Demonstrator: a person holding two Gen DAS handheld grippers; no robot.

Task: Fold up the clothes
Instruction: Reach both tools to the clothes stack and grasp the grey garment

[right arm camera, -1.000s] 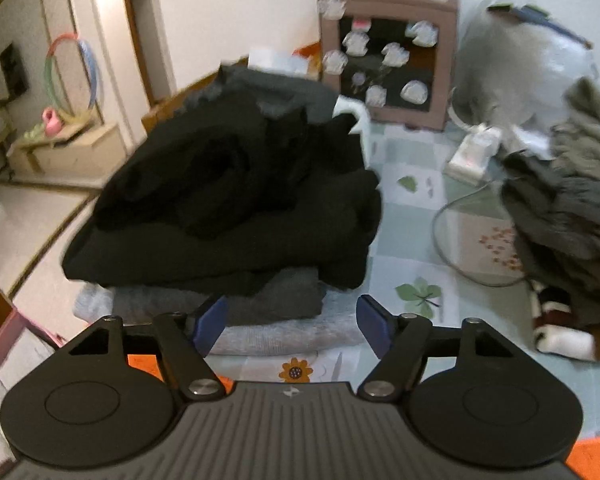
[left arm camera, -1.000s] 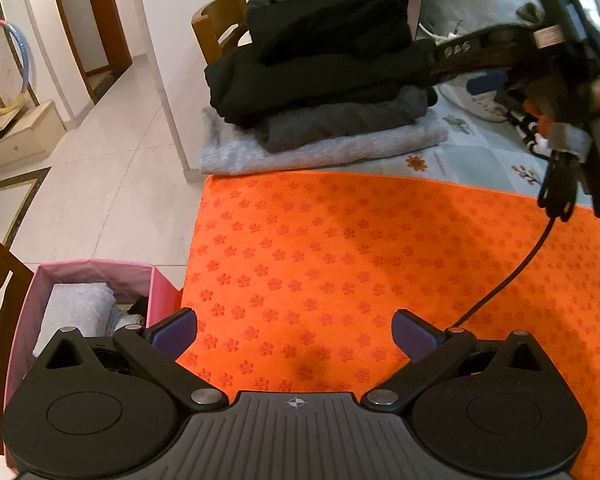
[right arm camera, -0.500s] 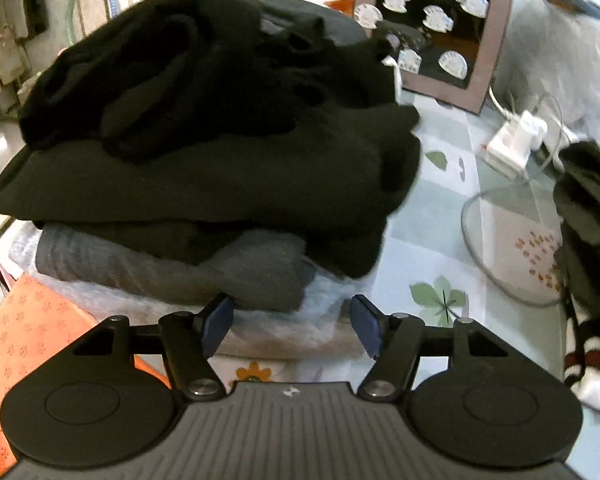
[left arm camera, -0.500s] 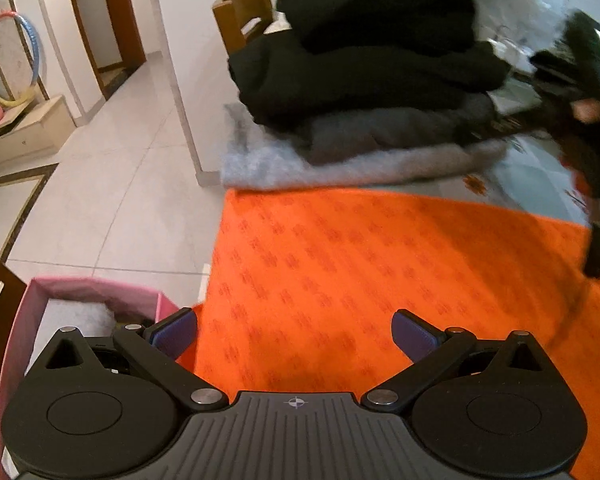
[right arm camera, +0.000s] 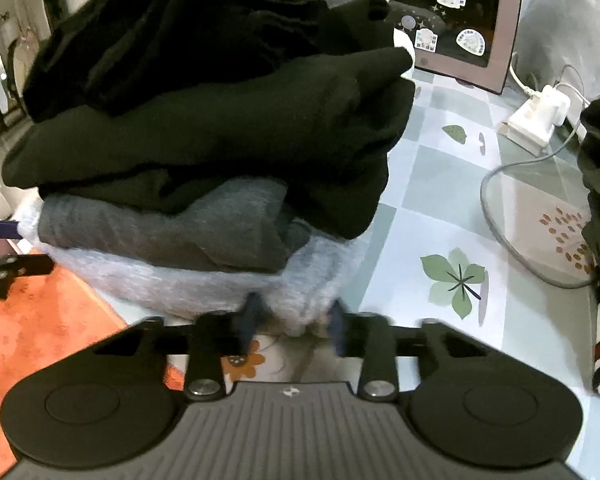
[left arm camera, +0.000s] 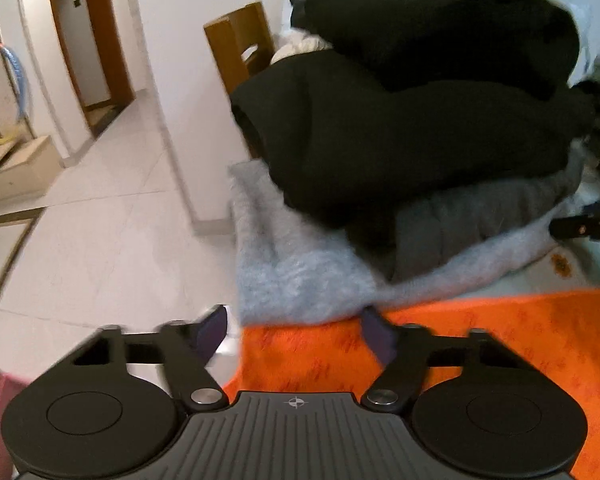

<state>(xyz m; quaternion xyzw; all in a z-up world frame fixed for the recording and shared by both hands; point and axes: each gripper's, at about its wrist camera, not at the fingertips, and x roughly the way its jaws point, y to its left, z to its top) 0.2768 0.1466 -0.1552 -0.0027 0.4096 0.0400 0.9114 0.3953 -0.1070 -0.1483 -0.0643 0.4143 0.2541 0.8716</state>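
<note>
Tongs (left arm camera: 296, 330) (right arm camera: 292, 320) now closing at light grey sweater (left arm camera: 300, 276), formerly farther.

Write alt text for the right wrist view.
The right gripper is closing on the near edge of a fluffy light grey garment at the bottom of a stack, under a dark grey garment and black garments, on a leaf-patterned tablecloth.

Soft indoor light, heavy fisheye bending at dark corners, motion blur throughout both views.
</note>
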